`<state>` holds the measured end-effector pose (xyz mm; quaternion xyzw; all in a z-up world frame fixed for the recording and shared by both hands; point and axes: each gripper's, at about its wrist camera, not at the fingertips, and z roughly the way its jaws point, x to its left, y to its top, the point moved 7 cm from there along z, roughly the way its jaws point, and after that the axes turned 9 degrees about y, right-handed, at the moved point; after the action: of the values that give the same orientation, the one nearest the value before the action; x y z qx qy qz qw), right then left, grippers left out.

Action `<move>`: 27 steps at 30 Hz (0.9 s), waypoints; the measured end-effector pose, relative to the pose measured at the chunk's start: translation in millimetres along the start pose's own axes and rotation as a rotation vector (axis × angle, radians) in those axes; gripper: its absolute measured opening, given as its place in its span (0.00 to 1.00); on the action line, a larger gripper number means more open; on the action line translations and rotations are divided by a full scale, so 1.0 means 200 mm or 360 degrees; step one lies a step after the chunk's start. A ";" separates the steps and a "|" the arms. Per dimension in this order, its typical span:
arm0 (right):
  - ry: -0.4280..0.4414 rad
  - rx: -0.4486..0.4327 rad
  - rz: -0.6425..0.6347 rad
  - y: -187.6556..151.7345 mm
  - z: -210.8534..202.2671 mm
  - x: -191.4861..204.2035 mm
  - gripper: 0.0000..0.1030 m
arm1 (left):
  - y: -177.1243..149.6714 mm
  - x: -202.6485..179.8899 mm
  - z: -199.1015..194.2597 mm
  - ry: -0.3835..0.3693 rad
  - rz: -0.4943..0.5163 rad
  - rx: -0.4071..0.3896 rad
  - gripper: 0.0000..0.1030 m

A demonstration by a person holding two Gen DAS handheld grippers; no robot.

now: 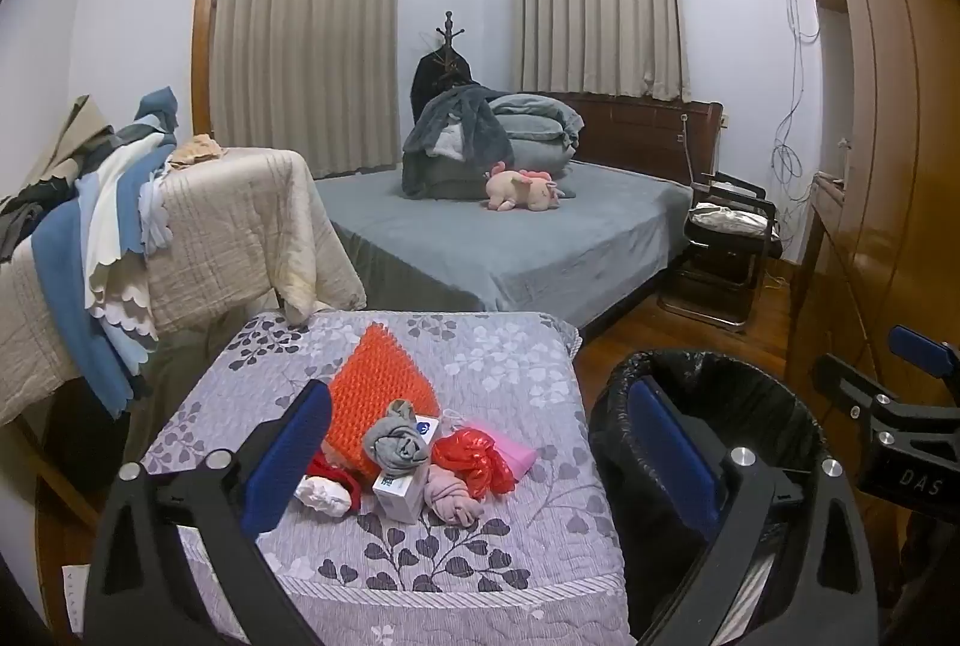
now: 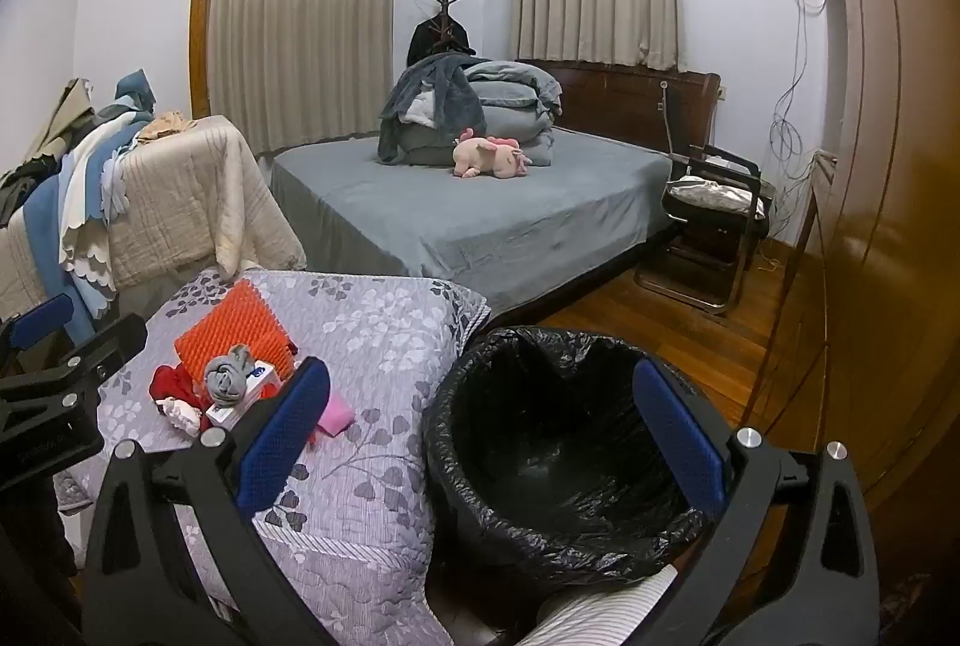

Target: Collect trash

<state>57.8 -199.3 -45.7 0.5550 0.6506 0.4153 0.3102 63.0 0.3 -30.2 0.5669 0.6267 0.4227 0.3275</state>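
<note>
A small pile lies on the lilac leaf-print quilt [image 1: 480, 574]: an orange spiky mat [image 1: 378, 394], a grey sock ball [image 1: 396, 445], a white carton [image 1: 399, 496], a red plastic wrapper [image 1: 474, 460], a pink pad [image 1: 519, 457], a pink sock ball [image 1: 453, 502] and a white crumpled wad [image 1: 324, 495]. My left gripper [image 1: 480, 394] is open, held short of the pile with nothing between its fingers. My right gripper [image 2: 480, 373] is open above the near rim of a bin with a black liner [image 2: 564, 466]; the bin looks empty. The pile [image 2: 228, 376] sits to its left.
The bin [image 1: 720, 406] stands on the wooden floor right of the quilt. Behind are a grey bed [image 1: 510, 238] with folded bedding and a pink plush toy [image 1: 522, 190], a cloth-draped rack [image 1: 180, 238] on the left, a chair [image 1: 726, 250] and a wooden wardrobe [image 1: 888, 135] on the right.
</note>
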 end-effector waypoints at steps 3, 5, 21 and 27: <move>0.0000 0.0011 0.0001 0.00 0.00 0.00 0.95 | 0.00 0.00 0.00 0.0000 0.0000 0.0003 0.94; 0.0000 0.0013 0.0003 0.00 0.01 0.00 0.95 | 0.00 0.00 0.00 0.0000 0.0000 0.0003 0.94; 0.0003 0.0012 0.0006 -0.01 0.01 0.00 0.95 | 0.00 0.00 0.00 0.0001 0.0000 0.0006 0.94; 0.0003 0.0013 0.0007 -0.01 0.01 0.00 0.95 | 0.00 0.00 0.00 0.0001 0.0001 0.0009 0.94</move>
<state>59.2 -198.8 -48.3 0.5573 0.6513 0.4140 0.3063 63.4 0.2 -30.8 0.5679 0.6277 0.4213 0.3256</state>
